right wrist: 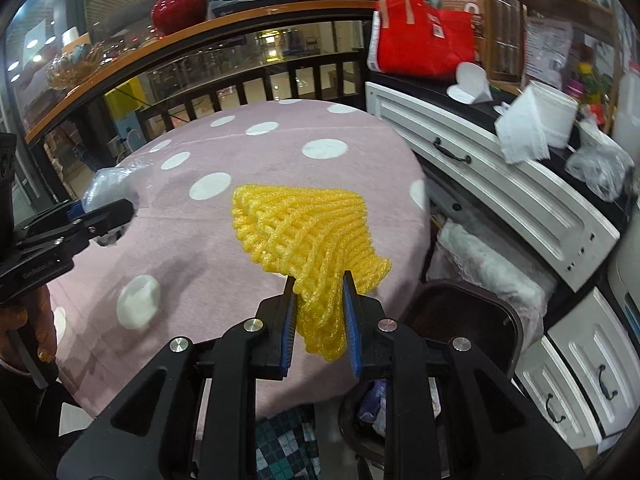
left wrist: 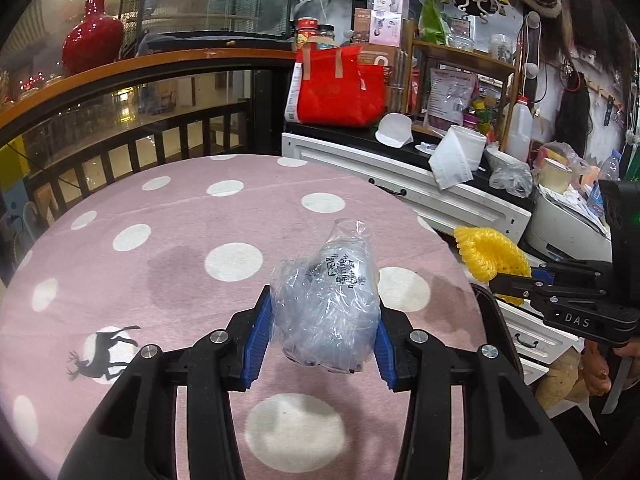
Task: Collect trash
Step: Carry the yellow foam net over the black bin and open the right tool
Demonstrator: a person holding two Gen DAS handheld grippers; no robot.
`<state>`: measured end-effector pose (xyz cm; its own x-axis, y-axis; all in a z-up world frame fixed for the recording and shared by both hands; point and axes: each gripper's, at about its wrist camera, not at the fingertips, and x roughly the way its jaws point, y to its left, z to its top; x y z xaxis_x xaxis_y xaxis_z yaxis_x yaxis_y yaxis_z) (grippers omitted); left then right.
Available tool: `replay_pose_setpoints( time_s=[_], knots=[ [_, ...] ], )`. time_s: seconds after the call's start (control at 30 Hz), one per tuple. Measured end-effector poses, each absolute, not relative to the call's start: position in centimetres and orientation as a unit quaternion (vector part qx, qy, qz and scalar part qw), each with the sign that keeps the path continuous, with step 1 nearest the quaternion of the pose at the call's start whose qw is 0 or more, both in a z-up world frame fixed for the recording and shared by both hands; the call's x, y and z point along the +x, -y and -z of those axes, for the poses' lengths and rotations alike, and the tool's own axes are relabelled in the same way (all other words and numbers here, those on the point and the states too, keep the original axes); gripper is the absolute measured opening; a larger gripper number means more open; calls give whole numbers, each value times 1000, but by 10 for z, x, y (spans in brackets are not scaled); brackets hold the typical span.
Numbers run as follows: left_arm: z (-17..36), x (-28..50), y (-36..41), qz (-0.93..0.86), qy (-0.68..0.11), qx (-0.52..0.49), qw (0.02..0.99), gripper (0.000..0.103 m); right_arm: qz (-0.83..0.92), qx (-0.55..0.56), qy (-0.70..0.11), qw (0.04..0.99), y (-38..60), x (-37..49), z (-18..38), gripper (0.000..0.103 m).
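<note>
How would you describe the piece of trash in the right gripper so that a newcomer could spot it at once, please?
Start at the round table with the pink, white-dotted cloth. At its right edge the right gripper pinches a yellow foam net, held above the cloth. Its bright yellow mesh sets it apart from the clear crumpled plastic bag in the left gripper.

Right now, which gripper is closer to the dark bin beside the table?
Right. The right gripper, shut on the yellow foam net, hangs at the table's edge just beside the dark bin. The left gripper, holding the crumpled plastic bag, is farther off over the tablecloth.
</note>
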<state>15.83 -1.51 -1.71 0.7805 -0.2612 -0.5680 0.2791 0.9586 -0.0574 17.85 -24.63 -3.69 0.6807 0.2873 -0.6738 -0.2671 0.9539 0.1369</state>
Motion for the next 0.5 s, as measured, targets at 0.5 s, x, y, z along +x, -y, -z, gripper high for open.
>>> replay_pose_setpoints(
  time_s=[0.5],
  knots=[
    [21,150,78,204,-299,24,932,44,-18,90,-457,885,338,194,112,22]
  ],
)
